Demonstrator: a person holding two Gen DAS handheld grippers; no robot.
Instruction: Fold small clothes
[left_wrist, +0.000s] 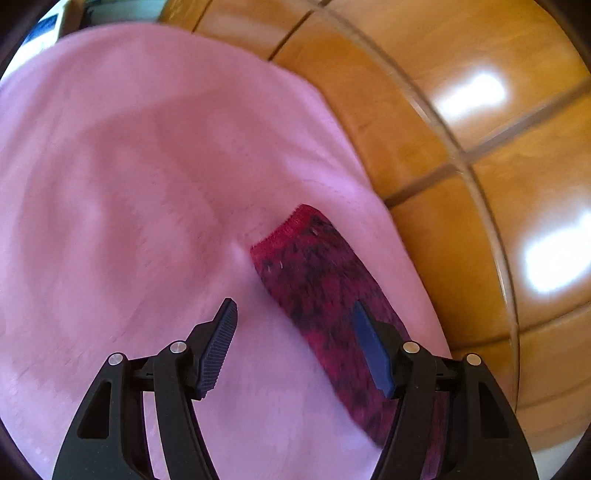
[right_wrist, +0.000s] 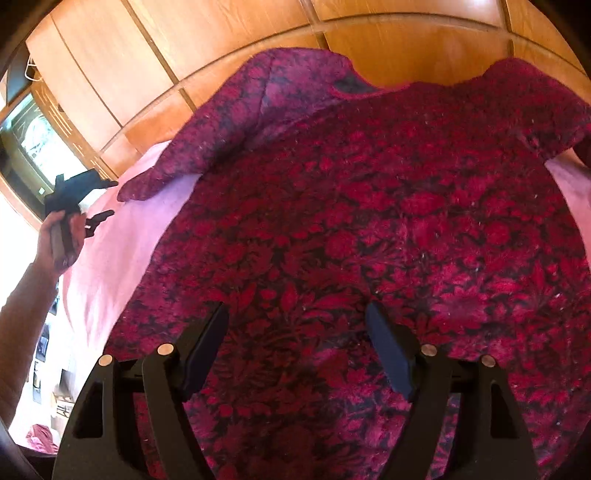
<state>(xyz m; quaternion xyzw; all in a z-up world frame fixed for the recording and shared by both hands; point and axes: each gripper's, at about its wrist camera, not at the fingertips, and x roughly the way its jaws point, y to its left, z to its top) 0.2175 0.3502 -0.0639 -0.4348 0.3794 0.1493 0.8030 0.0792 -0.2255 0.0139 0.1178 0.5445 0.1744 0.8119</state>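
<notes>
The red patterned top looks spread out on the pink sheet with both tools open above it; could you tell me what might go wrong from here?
1. The left tool hangs open over the sleeve end; closing low could pinch the pink sheet along with it.
2. The right tool hovers over the middle of the red top, not an edge, so a grab there would likely bunch the cloth.
3. The far sleeve lies close to the wooden headboard and might slip behind it.
</notes>
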